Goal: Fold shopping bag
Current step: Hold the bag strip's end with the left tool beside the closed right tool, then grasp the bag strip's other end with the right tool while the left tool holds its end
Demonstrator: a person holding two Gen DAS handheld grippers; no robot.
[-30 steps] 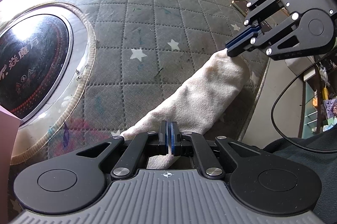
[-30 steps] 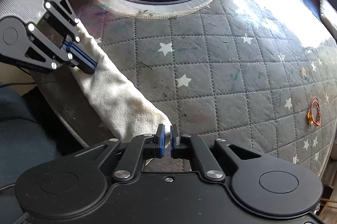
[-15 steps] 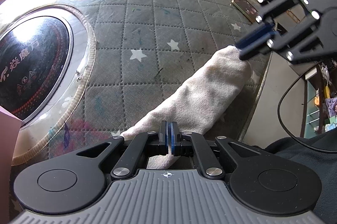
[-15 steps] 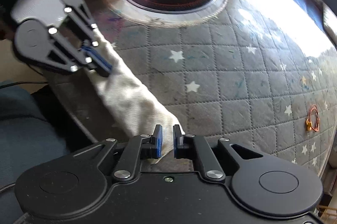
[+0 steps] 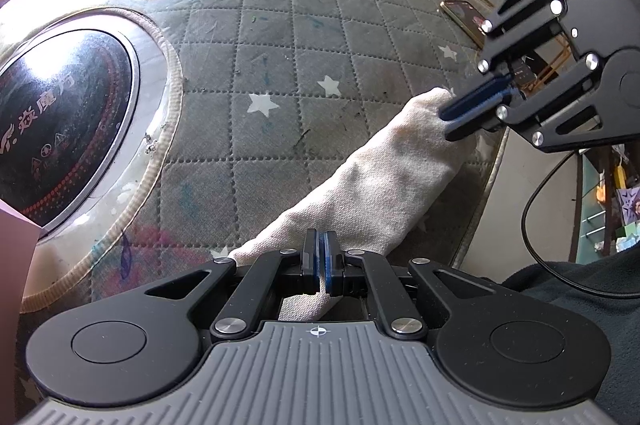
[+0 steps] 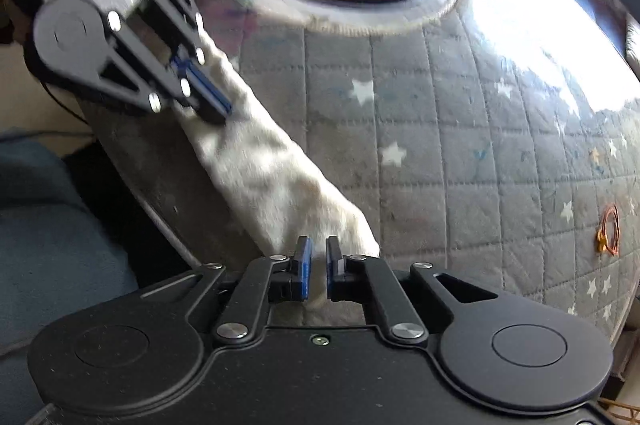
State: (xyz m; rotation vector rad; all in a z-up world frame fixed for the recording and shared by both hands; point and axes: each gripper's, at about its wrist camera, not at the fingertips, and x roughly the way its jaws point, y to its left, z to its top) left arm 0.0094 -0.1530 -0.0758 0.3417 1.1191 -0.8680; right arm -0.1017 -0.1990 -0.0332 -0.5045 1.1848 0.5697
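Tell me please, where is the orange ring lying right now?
The orange ring lies on the quilted star cover, far right in the right wrist view, well apart from the cloth bag.

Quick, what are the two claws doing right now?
Left claw: closed, holding one end of the cloth bag.
Right claw: closed, holding the bag's other end.

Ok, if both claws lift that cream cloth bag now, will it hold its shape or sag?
Probably sag: the bag is soft woven cloth, lying limp between the left claw and right claw. It looks light, so lifting should be easy. The coarse weave should resist slipping, though the grips are only at the ends.
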